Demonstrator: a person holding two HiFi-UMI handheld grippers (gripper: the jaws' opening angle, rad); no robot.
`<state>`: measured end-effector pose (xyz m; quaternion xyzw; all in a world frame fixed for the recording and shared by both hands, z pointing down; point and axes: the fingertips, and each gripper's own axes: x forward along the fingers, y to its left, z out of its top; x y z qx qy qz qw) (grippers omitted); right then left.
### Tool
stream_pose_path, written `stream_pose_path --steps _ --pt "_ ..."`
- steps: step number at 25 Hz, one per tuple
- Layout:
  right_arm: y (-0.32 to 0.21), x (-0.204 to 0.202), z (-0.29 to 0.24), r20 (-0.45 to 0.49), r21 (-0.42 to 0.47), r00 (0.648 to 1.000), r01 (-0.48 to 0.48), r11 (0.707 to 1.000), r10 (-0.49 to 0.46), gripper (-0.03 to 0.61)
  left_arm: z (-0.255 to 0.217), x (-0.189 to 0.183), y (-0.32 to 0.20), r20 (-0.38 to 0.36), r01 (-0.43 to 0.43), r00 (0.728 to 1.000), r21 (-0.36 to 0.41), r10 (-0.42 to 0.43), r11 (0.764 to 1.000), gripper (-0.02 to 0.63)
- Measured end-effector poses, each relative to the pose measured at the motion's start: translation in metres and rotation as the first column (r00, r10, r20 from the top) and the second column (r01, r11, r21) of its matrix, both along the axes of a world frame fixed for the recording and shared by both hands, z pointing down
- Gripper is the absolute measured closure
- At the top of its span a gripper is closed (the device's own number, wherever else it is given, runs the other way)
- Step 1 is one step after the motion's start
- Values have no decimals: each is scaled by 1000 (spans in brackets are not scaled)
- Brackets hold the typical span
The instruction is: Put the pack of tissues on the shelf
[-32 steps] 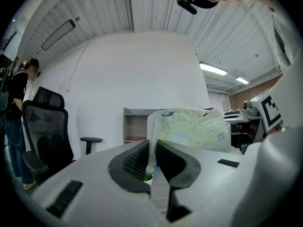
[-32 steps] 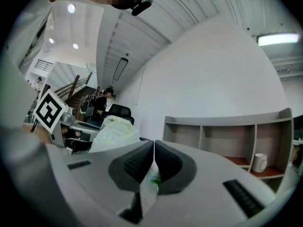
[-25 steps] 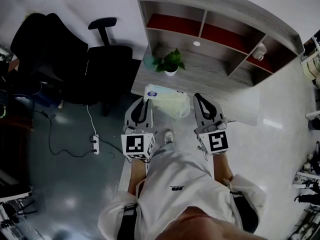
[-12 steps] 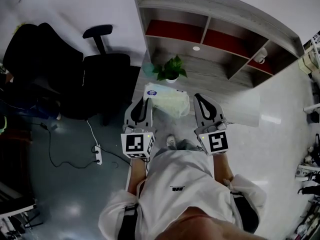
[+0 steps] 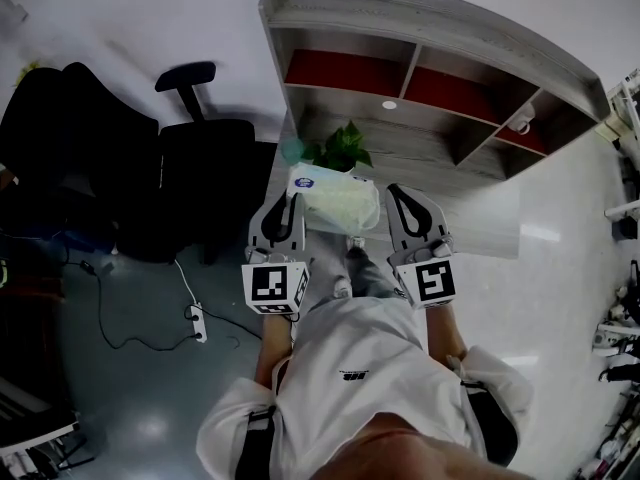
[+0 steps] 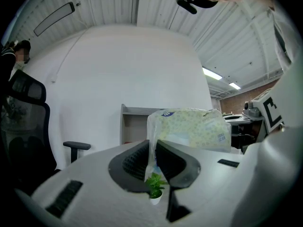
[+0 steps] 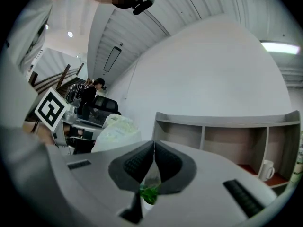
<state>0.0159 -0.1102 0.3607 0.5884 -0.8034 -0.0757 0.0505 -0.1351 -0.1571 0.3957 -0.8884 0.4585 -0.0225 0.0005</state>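
Observation:
The pack of tissues (image 5: 335, 200), pale yellow-green in clear wrap with a blue label, hangs over the desk's front edge, just before the potted plant (image 5: 340, 148). My left gripper (image 5: 292, 202) is shut on the wrapper at the pack's left end; in the left gripper view the pack (image 6: 189, 126) rises up and right from the pinched jaws (image 6: 154, 145). My right gripper (image 5: 396, 194) sits just right of the pack with its jaws shut and nothing between them. In the right gripper view (image 7: 154, 145) the pack (image 7: 116, 131) lies off to the left. The grey shelf (image 5: 430, 78) stands beyond.
The shelf has red-backed compartments, and a white mug (image 7: 266, 169) stands in the right one. The grey desk top (image 5: 470, 218) stretches to the right. Black office chairs (image 5: 190, 148) stand left of the desk. A power strip with cable (image 5: 195, 318) lies on the floor.
Both grippers and the pack have come closer to the plant and shelf; the pack now sits right before the plant. Both jaws stay as they were.

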Motion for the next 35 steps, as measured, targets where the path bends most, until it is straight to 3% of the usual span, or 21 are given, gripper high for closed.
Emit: stream_pose_path --steps 35 --pt "-135 51 30 16 -76 1000 -24 997 25 549 28 53 -143 22 -23 999 -62 25 998 557"
